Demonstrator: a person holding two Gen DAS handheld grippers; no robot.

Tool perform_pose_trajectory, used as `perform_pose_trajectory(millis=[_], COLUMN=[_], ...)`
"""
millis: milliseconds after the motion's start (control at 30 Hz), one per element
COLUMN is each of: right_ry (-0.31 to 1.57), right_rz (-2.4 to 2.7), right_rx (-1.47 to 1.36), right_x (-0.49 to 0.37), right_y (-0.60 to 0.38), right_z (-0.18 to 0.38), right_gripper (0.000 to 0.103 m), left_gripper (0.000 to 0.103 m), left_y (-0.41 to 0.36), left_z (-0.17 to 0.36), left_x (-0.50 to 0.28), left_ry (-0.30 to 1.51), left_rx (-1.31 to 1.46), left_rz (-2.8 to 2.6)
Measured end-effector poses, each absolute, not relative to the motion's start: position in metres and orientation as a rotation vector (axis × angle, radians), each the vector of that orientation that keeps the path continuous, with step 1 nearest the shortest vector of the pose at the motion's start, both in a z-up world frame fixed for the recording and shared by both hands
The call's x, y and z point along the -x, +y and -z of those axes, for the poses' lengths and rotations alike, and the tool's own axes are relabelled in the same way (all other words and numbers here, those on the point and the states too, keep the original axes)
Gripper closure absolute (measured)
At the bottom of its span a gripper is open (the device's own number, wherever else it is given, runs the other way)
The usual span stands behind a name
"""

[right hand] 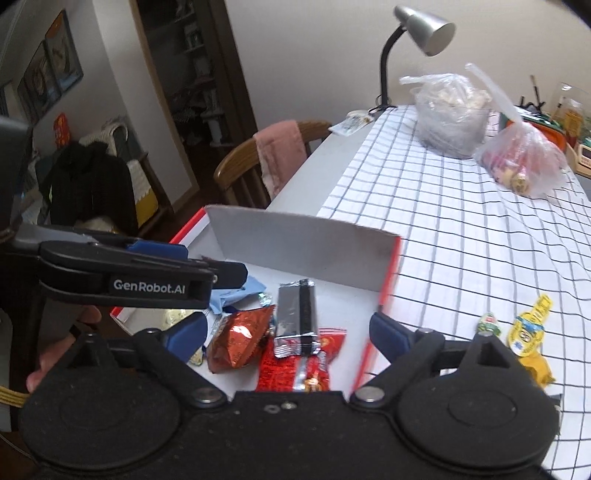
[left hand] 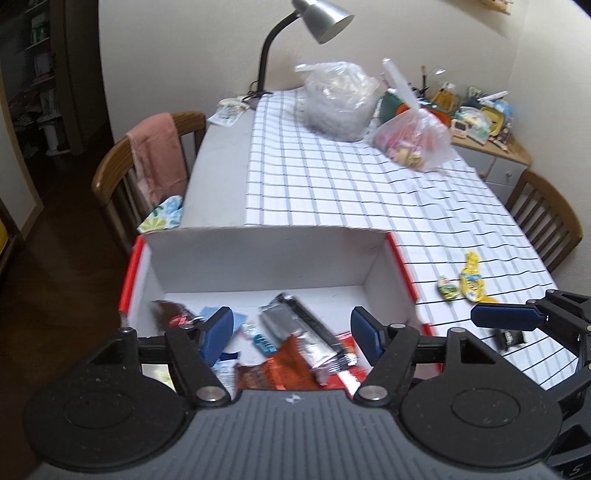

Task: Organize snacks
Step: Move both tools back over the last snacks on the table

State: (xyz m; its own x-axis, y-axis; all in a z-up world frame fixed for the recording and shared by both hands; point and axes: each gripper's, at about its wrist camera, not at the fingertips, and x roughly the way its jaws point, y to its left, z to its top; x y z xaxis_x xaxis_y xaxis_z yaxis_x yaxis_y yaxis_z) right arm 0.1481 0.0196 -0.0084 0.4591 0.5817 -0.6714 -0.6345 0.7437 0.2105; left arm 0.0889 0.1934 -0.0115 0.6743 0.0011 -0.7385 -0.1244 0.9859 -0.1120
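A white box with red sides (left hand: 258, 254) (right hand: 295, 236) sits at the table's near left corner. It holds several snacks: a silver-and-black bar (left hand: 303, 325) (right hand: 297, 314), a red-orange foil packet (right hand: 236, 338) and a red packet (right hand: 291, 369). My left gripper (left hand: 291, 332) is open and empty above the box; it also shows in the right wrist view (right hand: 207, 269). My right gripper (right hand: 288, 334) is open and empty over the box's near right side; one blue finger shows in the left wrist view (left hand: 506, 316). A yellow snack (left hand: 471, 280) (right hand: 530, 328) and a small green one (left hand: 447, 288) (right hand: 489, 323) lie on the cloth to the right.
The table has a white checked cloth (left hand: 332, 184). At the far end stand a desk lamp (left hand: 317, 18), a clear bag (left hand: 336, 99) and a pinkish bag of snacks (left hand: 413, 138). Wooden chairs stand left (left hand: 147, 162) and right (left hand: 546, 218). A cluttered side shelf (left hand: 480, 118) is beyond.
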Motion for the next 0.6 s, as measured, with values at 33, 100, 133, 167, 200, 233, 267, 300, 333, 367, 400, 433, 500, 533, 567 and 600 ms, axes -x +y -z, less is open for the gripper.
perform_pose_trajectory(millis=[33, 100, 133, 167, 200, 233, 267, 300, 333, 367, 400, 433, 500, 533, 567, 600], right_ry=[0.792, 0.782, 0.776, 0.771, 0.767, 0.761, 0.753, 0.746, 0.746, 0.750, 0.754, 0.758, 0.767, 0.773, 0.778, 0.780], right_rz=[-0.743, -0.729, -0.721, -0.713, -0.703, -0.691, -0.679, -0.665, -0.649, -0.634, -0.620, -0.603, -0.569, -0.559, -0.551, -0.543], right_rx=[0.066, 0.052, 0.045, 0.036, 0.025, 0.015, 0.007, -0.001, -0.008, -0.015, -0.020, -0.020, -0.019, -0.020, -0.018, -0.010], right_x=[-0.149, -0.149, -0.149, -0.149, -0.149, -0.150, -0.150, -0.151, -0.153, -0.155, -0.158, -0.160, -0.165, -0.167, -0.169, -0.171], right_y=[0.013, -0.001, -0.009, -0.017, -0.026, -0.035, -0.045, -0.056, -0.066, -0.075, -0.084, -0.093, -0.109, -0.118, -0.126, -0.134], right_z=[0.007, 0.006, 0.005, 0.004, 0.004, 0.004, 0.004, 0.004, 0.005, 0.007, 0.009, 0.011, 0.016, 0.019, 0.021, 0.023], right_gripper=[0.008, 0.007, 0.006, 0.002, 0.001, 0.001, 0.001, 0.000, 0.000, 0.000, 0.000, 0.000, 0.000, 0.000, 0.000, 0.000], left_gripper=[0.031, 0.031, 0.030, 0.028, 0.027, 0.025, 0.025, 0.025, 0.025, 0.025, 0.025, 0.025, 0.025, 0.025, 0.025, 0.025], left_y=[0.188, 0.177, 0.171, 0.165, 0.159, 0.153, 0.147, 0.139, 0.131, 0.123, 0.114, 0.106, 0.089, 0.081, 0.073, 0.065], left_z=[0.010, 0.008, 0.007, 0.005, 0.005, 0.005, 0.004, 0.004, 0.004, 0.004, 0.004, 0.004, 0.005, 0.006, 0.007, 0.007], left_x=[-0.089, -0.091, -0.091, -0.092, -0.093, -0.094, -0.096, -0.098, -0.100, -0.102, -0.104, -0.106, -0.110, -0.114, -0.117, -0.121], left_ry=[0.825, 0.816, 0.812, 0.806, 0.800, 0.795, 0.793, 0.794, 0.797, 0.799, 0.802, 0.803, 0.804, 0.808, 0.812, 0.814], left_rx=[0.161, 0.161, 0.163, 0.167, 0.173, 0.176, 0.178, 0.181, 0.184, 0.184, 0.181, 0.177, 0.172, 0.171, 0.170, 0.168], left_rz=[-0.061, -0.042, -0.030, -0.015, -0.001, 0.007, 0.014, 0.024, 0.034, 0.042, 0.050, 0.057, 0.070, 0.075, 0.077, 0.078])
